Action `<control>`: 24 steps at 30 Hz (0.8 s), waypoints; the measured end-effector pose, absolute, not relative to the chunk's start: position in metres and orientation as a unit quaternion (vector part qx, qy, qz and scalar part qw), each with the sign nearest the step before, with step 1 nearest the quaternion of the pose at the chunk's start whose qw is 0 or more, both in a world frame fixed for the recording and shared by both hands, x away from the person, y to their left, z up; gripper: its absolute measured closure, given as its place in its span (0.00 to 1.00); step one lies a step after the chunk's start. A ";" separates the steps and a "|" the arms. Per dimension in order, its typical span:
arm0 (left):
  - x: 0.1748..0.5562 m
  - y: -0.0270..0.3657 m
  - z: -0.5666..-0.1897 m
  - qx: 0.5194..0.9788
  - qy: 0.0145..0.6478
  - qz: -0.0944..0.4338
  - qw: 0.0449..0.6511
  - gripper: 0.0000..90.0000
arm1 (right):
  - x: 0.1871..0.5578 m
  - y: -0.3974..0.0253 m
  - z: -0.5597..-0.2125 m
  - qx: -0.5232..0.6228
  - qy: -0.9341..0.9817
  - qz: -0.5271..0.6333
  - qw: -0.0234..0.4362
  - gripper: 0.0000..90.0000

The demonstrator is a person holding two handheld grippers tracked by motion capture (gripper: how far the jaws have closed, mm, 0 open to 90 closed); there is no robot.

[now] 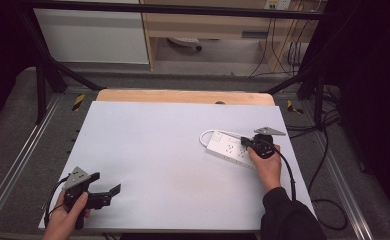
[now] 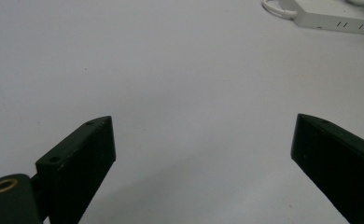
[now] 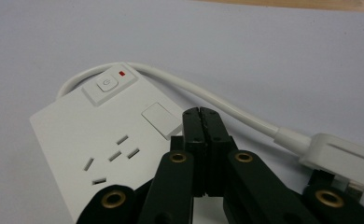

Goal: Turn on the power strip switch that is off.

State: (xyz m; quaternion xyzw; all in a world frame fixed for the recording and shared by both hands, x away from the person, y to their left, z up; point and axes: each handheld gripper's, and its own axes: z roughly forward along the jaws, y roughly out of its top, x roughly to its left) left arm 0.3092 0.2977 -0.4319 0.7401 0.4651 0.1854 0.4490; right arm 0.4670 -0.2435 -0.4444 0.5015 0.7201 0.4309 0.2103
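A white power strip (image 1: 227, 147) lies flat on the right side of the table, and its white cable (image 1: 206, 134) loops round its far end. In the right gripper view its power button (image 3: 106, 84) has a red light (image 3: 122, 73) beside it, and a white plug (image 3: 343, 156) lies at the right. My right gripper (image 3: 202, 113) is shut with nothing between its jaws. Its tips rest over the power strip (image 3: 96, 140), close to a blank white panel (image 3: 161, 119). My left gripper (image 1: 107, 183) is wide open above bare table near the front left corner. Its view catches the power strip (image 2: 332, 17) far off.
The white tabletop (image 1: 148, 145) has a wooden strip (image 1: 183, 96) along its far edge. Black cables (image 1: 328, 150) trail off the right side onto the floor. A dark metal frame (image 1: 43, 80) surrounds the table.
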 end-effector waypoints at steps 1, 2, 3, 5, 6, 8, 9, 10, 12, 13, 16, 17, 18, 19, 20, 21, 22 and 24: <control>0.309 0.298 -0.432 0.740 0.465 0.185 0.449 0.07 | 0.467 -0.243 -0.444 0.501 0.720 0.431 0.211 1.00; 0.309 0.298 -0.432 0.740 0.465 0.185 0.449 0.07 | 0.467 -0.243 -0.445 0.501 0.721 0.430 0.211 1.00; 0.309 0.298 -0.432 0.740 0.465 0.186 0.449 0.07 | 0.467 -0.243 -0.444 0.501 0.721 0.430 0.211 1.00; 0.309 0.298 -0.432 0.740 0.465 0.186 0.449 0.07 | 0.467 -0.243 -0.445 0.500 0.721 0.430 0.211 1.00; 0.309 0.298 -0.432 0.740 0.465 0.186 0.449 0.07 | 0.467 -0.243 -0.445 0.501 0.721 0.430 0.211 1.00; 0.309 0.298 -0.432 0.740 0.465 0.186 0.449 0.07 | 0.467 -0.243 -0.445 0.501 0.721 0.429 0.212 1.00; 0.309 0.298 -0.432 0.740 0.465 0.186 0.449 0.07 | 0.467 -0.243 -0.445 0.500 0.722 0.429 0.213 1.00; 0.309 0.298 -0.432 0.740 0.465 0.186 0.449 0.07 | 0.467 -0.243 -0.445 0.500 0.722 0.429 0.213 1.00; 0.309 0.298 -0.432 0.740 0.465 0.185 0.449 0.07 | 0.467 -0.243 -0.445 0.500 0.722 0.429 0.213 1.00; 0.309 0.298 -0.432 0.740 0.465 0.185 0.449 0.07 | 0.467 -0.243 -0.445 0.500 0.722 0.429 0.213 1.00; 0.309 0.298 -0.432 0.740 0.465 0.186 0.449 0.07 | 0.467 -0.243 -0.445 0.500 0.722 0.428 0.213 1.00; 0.309 0.298 -0.432 0.740 0.465 0.186 0.449 0.07 | 0.467 -0.243 -0.445 0.500 0.722 0.429 0.213 1.00; 0.309 0.298 -0.432 0.740 0.465 0.185 0.449 0.07 | 0.467 -0.243 -0.445 0.500 0.722 0.429 0.213 1.00; 0.309 0.298 -0.432 0.740 0.465 0.185 0.449 0.07 | 0.467 -0.243 -0.445 0.500 0.722 0.429 0.213 1.00; 0.309 0.298 -0.432 0.740 0.465 0.185 0.449 0.07 | 0.467 -0.243 -0.445 0.500 0.722 0.429 0.213 1.00; 0.309 0.298 -0.432 0.740 0.465 0.185 0.449 0.07 | 0.467 -0.243 -0.445 0.501 0.722 0.428 0.212 1.00; 0.309 0.298 -0.432 0.740 0.465 0.185 0.449 0.07 | 0.467 -0.243 -0.445 0.501 0.722 0.428 0.212 1.00; 0.309 0.298 -0.432 0.740 0.466 0.185 0.448 0.07 | 0.467 -0.242 -0.445 0.500 0.722 0.428 0.213 1.00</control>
